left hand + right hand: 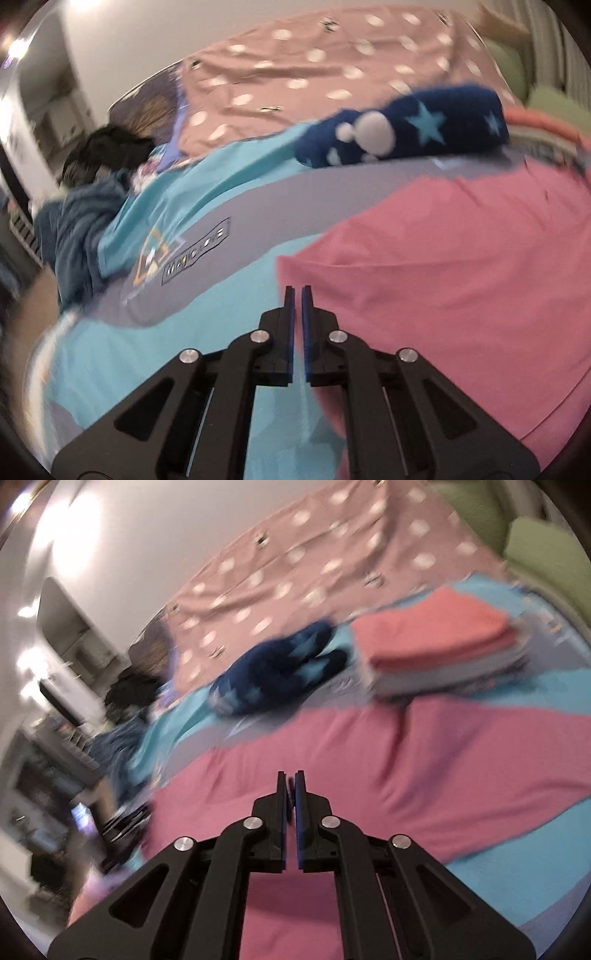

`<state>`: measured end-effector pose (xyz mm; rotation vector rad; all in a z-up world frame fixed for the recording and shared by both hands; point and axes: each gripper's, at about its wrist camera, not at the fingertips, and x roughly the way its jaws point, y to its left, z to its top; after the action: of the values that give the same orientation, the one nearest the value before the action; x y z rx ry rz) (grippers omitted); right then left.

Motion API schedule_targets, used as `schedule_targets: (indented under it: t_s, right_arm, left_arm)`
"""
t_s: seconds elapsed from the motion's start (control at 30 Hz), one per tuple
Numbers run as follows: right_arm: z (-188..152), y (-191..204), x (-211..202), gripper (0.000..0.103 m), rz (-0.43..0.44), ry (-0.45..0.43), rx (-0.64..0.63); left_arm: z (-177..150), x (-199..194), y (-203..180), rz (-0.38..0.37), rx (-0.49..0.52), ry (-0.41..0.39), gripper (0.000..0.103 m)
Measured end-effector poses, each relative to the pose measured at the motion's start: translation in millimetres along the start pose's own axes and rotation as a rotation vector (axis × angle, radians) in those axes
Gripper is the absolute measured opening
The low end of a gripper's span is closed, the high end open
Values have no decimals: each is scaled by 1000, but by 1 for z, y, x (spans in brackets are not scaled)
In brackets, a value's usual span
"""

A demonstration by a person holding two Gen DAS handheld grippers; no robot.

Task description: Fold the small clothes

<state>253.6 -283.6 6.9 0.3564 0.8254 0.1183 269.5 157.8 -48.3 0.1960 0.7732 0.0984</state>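
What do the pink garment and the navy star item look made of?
Pink garment: thin matte knit, probably cotton jersey; it lies flat with soft shallow creases. Navy star item: plush, fleece-like fabric, going by its thick rounded shape and fuzzy edges, though blur leaves that uncertain.

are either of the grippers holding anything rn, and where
Both look shut. The left gripper sits at the pink cloth's edge, the right gripper over it; whether either pinches fabric cannot be told.

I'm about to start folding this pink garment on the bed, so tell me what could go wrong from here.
1. Both views are motion-blurred; a fast reach may miss the pink garment's edge.
2. The left claw sits at that edge over the blue bedsheet; it could pinch the sheet too.
3. A wide sweep might knock the folded stack or navy star socks.
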Motion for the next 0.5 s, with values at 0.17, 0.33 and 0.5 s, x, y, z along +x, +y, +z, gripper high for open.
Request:
schedule_targets:
  t_s: [0.17,0.33,0.5]
  right_arm:
    - [-10,-37,30,20,-15,156,101]
    - [-39,-41,17,42,87,204,16]
    - [-54,-26,29,60,144,327,-51]
  left_arm:
    - [-17,-42,17,-19,-80,-68,40]
    - [-46,-65,25,-53,-87,-50,42]
    - [-71,-69,25,-112,-92,-2,50]
